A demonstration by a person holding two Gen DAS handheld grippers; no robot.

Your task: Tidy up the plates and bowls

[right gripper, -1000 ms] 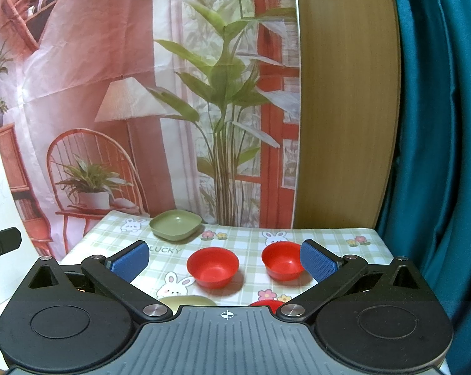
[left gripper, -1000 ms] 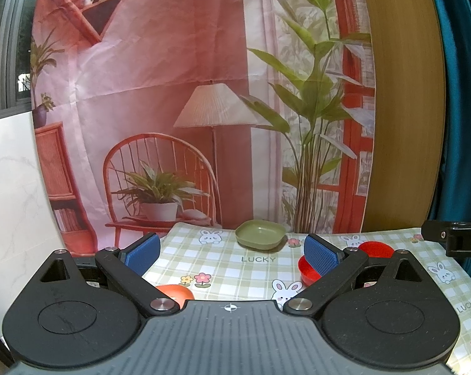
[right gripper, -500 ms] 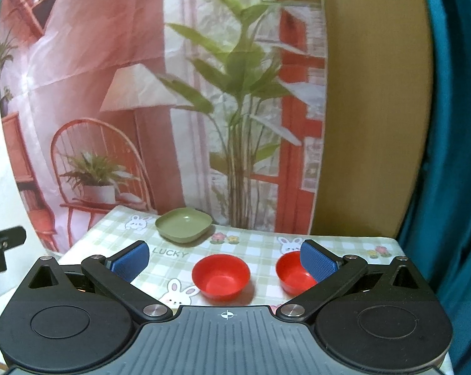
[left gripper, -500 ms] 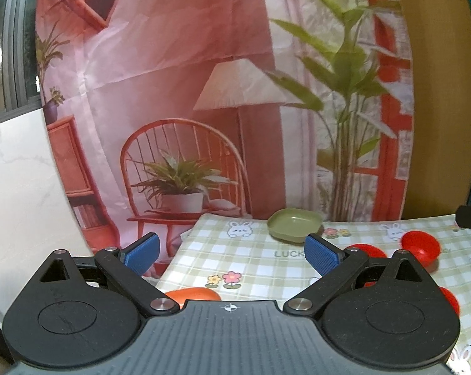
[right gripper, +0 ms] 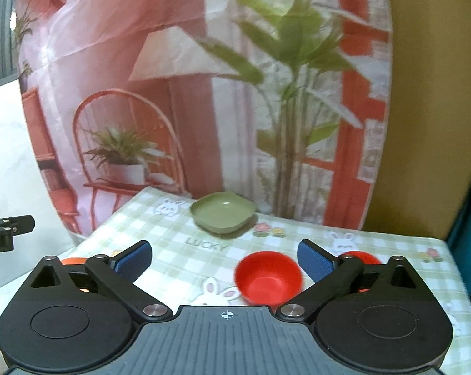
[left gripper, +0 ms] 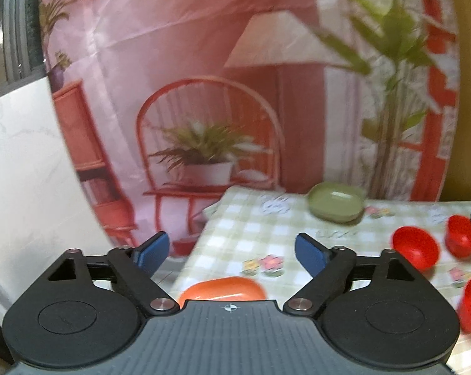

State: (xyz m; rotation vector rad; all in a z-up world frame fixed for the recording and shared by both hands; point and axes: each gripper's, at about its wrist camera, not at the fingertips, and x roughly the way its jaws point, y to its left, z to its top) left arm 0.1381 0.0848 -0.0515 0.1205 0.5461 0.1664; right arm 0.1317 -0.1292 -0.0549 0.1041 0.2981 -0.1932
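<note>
Now | left gripper (left gripper: 230, 251) closing, empty, nearer orange plate (left gripper: 224, 287) than before | right gripper (right gripper: 224, 257) closing, empty, red bowl (right gripper: 268, 276) ahead | green plate (right gripper: 222, 212) at table's back | pickups imminent

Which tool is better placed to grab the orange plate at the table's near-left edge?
Left, probably. The orange plate lies just ahead of the left tool, between its closing, empty jaws. The right tool faces a red bowl.

red bowl (right gripper: 268, 276), green plate (right gripper: 222, 212) — checked tablecloth (right gripper: 179, 250)
</note>
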